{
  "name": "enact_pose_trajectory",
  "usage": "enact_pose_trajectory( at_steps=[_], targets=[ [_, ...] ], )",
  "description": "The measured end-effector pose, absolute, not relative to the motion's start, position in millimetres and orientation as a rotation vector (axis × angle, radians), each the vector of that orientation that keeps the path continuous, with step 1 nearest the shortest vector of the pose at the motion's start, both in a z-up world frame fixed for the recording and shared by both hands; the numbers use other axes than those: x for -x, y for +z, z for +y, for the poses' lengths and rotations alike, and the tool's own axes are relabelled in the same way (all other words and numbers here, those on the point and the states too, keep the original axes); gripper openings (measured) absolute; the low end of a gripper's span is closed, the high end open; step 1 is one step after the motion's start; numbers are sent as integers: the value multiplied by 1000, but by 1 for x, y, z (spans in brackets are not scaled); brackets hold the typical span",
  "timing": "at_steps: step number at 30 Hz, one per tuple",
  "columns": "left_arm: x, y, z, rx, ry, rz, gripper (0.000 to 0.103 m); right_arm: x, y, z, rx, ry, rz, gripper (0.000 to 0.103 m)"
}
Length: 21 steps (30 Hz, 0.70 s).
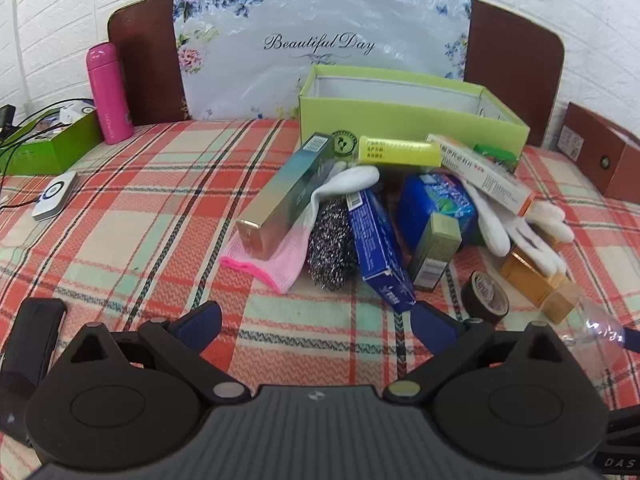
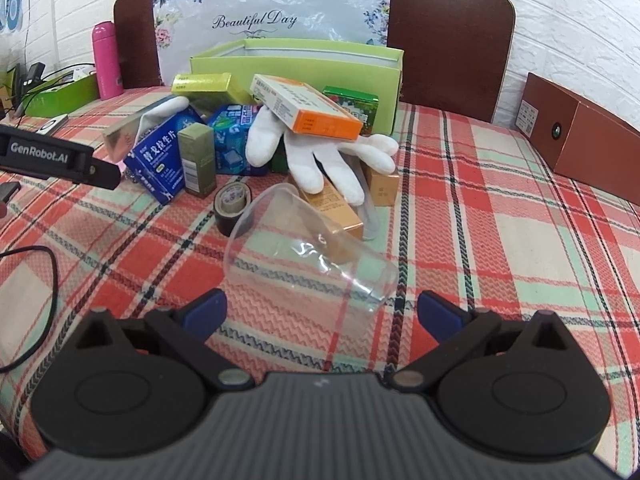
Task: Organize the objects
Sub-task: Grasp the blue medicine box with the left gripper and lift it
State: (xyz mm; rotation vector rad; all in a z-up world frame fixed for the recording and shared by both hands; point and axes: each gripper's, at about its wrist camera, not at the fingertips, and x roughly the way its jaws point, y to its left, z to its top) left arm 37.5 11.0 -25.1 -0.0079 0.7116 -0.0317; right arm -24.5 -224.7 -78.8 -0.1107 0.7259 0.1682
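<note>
While both grippers are hanging over the plaid cloth (image 1: 132, 216), the left gripper (image 1: 316, 322) is standing with its jaws spread wide and nothing between them, pointing at the blue box (image 1: 378, 248) and steel scourer (image 1: 330, 246) in the heap. The right gripper (image 2: 322, 306) is gaping just as wide, its blue pads (image 2: 206, 310) not touching the clear plastic cup (image 2: 308, 248) lying on its side just ahead. Behind the heap the open green box (image 1: 404, 114) is sitting near the headboard, with a white glove (image 2: 316, 152) sprawling under an orange-ended carton (image 2: 306, 106)
</note>
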Motion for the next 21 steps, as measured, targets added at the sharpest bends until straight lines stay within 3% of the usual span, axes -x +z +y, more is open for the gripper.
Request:
enact_pose_trajectory(
  at_steps=[8, 14, 16, 18, 21],
  targets=[
    [-64, -12, 5, 11, -127, 645, 101, 19, -84, -219, 58, 243, 735, 100],
    [-94, -44, 2, 100, -209, 792, 62, 21, -82, -209, 33, 314, 731, 71],
    [-96, -49, 4, 127, -198, 803, 56, 20, -85, -207, 38, 327, 746, 60],
    [-93, -47, 6, 142, -207, 794, 45, 19, -86, -204, 64, 337, 746, 57],
    [-89, -41, 7, 132, -206, 780, 44, 18, -85, -199, 118, 368, 723, 61]
  ],
)
